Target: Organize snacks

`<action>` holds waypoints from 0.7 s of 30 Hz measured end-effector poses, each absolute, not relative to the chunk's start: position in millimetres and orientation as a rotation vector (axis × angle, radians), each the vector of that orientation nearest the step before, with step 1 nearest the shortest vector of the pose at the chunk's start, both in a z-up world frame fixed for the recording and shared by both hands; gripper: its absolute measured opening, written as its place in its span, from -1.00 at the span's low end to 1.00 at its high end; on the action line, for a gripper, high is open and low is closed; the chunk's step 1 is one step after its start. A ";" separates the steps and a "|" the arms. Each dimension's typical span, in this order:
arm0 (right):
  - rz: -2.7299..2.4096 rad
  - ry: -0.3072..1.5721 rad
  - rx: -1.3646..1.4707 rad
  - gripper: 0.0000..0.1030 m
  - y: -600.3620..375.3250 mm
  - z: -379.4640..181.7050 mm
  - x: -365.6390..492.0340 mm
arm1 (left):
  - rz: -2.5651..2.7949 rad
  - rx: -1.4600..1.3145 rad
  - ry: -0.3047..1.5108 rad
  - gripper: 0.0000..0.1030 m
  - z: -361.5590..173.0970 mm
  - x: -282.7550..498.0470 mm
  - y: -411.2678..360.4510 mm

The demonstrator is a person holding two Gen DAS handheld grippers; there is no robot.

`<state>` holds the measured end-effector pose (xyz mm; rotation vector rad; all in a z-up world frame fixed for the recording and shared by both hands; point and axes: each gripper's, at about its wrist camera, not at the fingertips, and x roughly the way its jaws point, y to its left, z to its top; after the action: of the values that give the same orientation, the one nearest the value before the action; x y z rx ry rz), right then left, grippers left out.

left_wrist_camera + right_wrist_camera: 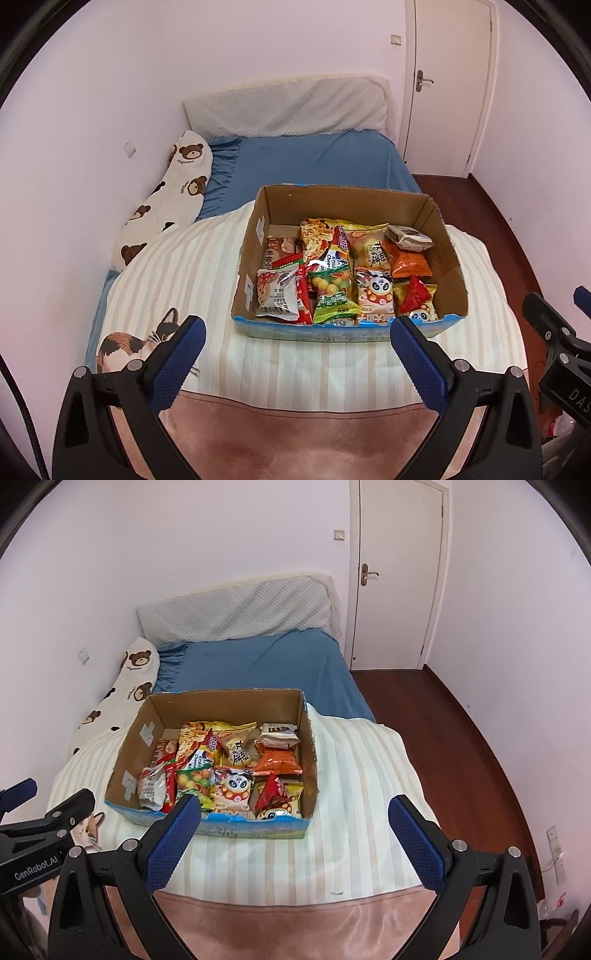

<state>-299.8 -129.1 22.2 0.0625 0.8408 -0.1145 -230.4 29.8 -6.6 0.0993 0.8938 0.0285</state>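
Left wrist view: left tongs [297,330] spread wide, holding nothing, hovering just short of the cardboard box [343,201].
Right wrist view: right tongs [295,810] equally wide and empty, near the box's front right corner.
Box: open-topped, sitting on the striped blanket [192,273] on the bed [317,158].
Snacks: packets packed inside the box, among them a panda packet [375,291], an orange bag [410,264] and a bag of coloured balls [330,282].
Bear-print pillow [184,173]: along the wall.
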 end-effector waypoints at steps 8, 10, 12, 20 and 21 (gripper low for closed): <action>-0.117 0.860 0.059 1.00 -125.5 12.4 -287.0 | 0.038 0.097 0.918 0.99 -19.4 -219.3 32.5; -0.116 0.865 0.061 1.00 -124.8 10.0 -285.7 | 0.038 0.100 0.919 0.99 -20.3 -218.6 33.2; -0.114 0.869 0.062 1.00 -124.3 9.2 -286.4 | 0.036 0.099 0.920 0.99 -21.6 -218.1 33.6; -0.106 0.876 0.066 1.00 -122.6 8.4 -286.5 | 0.036 0.098 0.918 0.99 -23.6 -217.6 33.9; -0.107 0.875 0.066 1.00 -122.5 8.5 -286.8 | 0.037 0.102 0.917 0.99 -24.1 -217.2 33.3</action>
<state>-286.8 -122.5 8.5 0.0657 0.8748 -0.1068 -217.2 33.3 -24.1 0.1015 0.9166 0.0367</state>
